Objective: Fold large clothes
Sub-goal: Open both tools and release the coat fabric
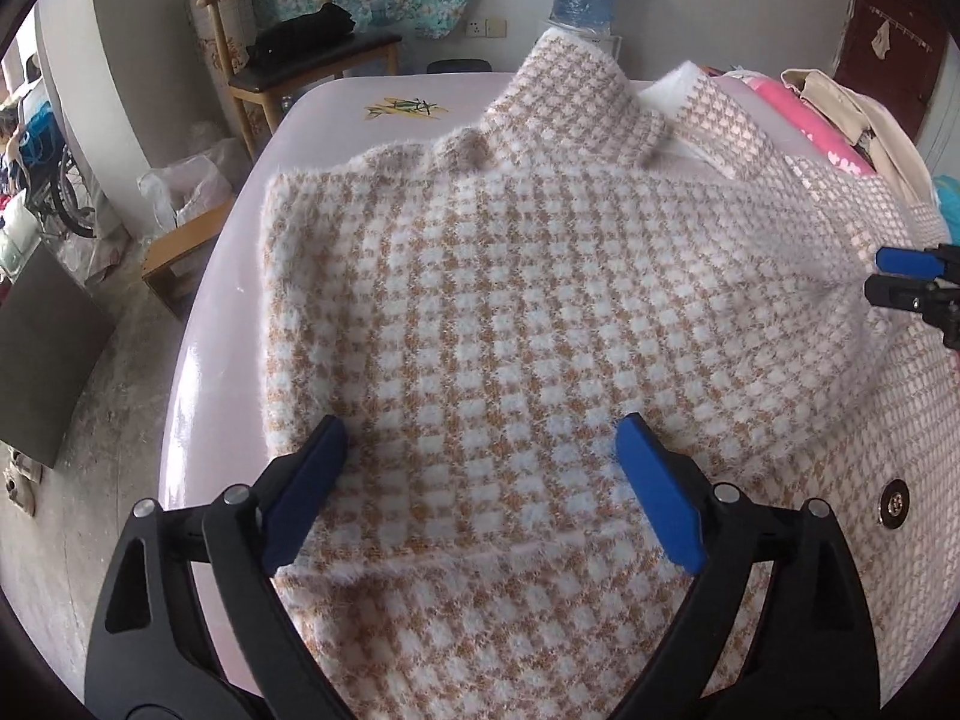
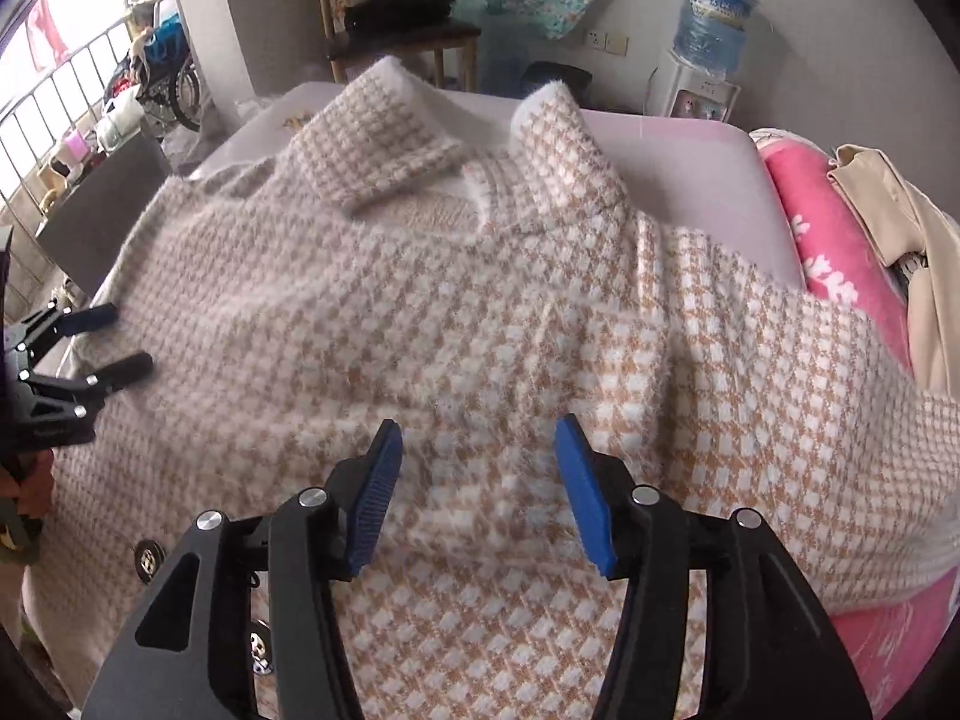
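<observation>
left gripper (image 1: 483, 438) spread over checked coat (image 1: 540, 312), right gripper (image 2: 477, 438) likewise

The label on the water bottle (image 2: 714, 18) carries print too blurred to read

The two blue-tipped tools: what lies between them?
Only the fuzzy checked coat: in the right wrist view it spans from the left tool to the right tool.

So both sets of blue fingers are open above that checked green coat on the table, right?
Not quite: the coat is tan and white, not green, as the right wrist view shows. The rest holds: the left gripper and right gripper both have their fingers open above it, on the table.
</observation>
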Action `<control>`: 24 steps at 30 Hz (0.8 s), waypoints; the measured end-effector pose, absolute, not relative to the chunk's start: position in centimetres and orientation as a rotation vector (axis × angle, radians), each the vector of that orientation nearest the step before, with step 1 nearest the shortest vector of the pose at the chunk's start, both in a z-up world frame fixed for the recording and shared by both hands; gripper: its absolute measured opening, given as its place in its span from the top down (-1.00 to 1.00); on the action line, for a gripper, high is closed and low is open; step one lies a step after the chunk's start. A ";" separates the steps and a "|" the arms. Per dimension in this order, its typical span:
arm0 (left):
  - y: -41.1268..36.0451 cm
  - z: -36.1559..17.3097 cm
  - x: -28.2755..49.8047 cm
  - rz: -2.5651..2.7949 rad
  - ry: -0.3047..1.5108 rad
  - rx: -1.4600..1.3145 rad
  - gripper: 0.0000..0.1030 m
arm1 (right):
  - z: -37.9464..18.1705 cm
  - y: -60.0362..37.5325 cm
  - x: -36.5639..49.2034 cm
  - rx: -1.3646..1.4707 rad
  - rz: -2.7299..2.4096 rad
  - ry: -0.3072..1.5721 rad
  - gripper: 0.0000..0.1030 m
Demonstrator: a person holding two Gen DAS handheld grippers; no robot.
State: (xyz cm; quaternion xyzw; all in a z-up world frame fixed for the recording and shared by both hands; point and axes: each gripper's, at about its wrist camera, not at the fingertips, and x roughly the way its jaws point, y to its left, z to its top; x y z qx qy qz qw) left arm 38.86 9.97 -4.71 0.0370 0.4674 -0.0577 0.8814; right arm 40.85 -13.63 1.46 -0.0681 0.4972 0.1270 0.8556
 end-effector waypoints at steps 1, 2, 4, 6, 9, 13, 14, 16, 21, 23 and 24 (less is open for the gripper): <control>9.7 -4.8 38.7 -0.112 0.963 0.090 -0.77 | 1.2 -13.4 41.1 -0.139 0.265 1.035 -0.28; 9.7 -4.9 38.7 -0.107 0.954 0.089 -0.79 | 0.6 -13.2 41.5 -0.148 0.254 1.034 -0.40; 9.8 -4.9 38.8 -0.106 0.956 0.080 -0.80 | -1.5 -13.2 42.4 -0.165 0.224 1.095 -0.56; 9.7 -4.8 38.9 -0.106 0.961 0.084 -0.82 | -1.6 -13.4 42.8 -0.123 0.228 1.088 -0.60; 9.6 -4.9 38.9 -0.109 0.966 0.090 -0.83 | -0.5 -13.8 42.5 -0.114 0.200 1.089 -0.60; 9.6 -4.7 39.3 -0.102 0.998 0.078 -0.83 | 1.0 -14.6 40.9 -0.124 0.208 1.034 -0.60; 9.6 -4.6 39.5 -0.099 1.005 0.074 -0.83 | 0.8 -14.8 40.7 -0.147 0.197 1.039 -0.60; 9.5 -4.2 39.6 -0.091 1.015 0.060 -0.83 | 0.3 -15.3 40.3 -0.200 0.145 1.047 -0.60; 7.7 -1.7 39.1 -0.132 0.961 0.037 -0.83 | 1.9 -17.0 37.9 -0.216 0.133 0.989 -0.60; 6.1 -1.0 39.1 -0.151 0.950 0.062 -0.83 | 2.5 -17.9 37.2 -0.213 0.128 0.981 -0.70; 5.2 -0.8 39.3 -0.160 0.951 0.075 -0.83 | 2.6 -18.2 37.0 -0.212 0.125 0.984 -0.76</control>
